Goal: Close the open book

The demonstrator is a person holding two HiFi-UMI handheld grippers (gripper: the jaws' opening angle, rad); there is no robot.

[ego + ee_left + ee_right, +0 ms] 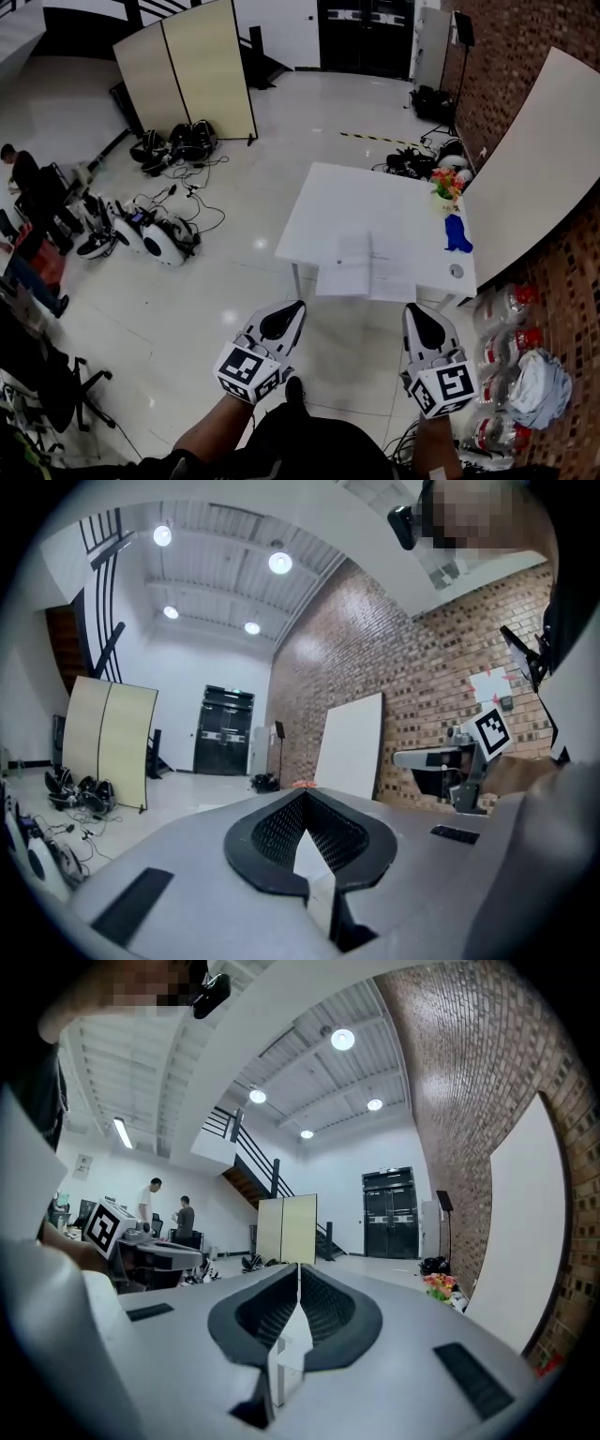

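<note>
The open book [367, 267] lies flat with white pages up at the near edge of a white table [347, 202]. I stand a few steps back from it. My left gripper [297, 307] and right gripper [412, 309] are held side by side over the floor, short of the table, both pointing level toward the book. In the left gripper view the dark jaws meet at the tip [305, 794] with nothing between them. The right gripper view shows the same: jaws closed together [298, 1267] and empty. The book itself is hidden in both gripper views.
On the table's right end stand a flower pot [446, 183], a blue object [457, 234] and a small round thing [457, 271]. A white board [534, 169] leans on the brick wall. Bags [525, 366] lie right of me. Equipment and cables [141, 230] and a folding screen [187, 70] are at left.
</note>
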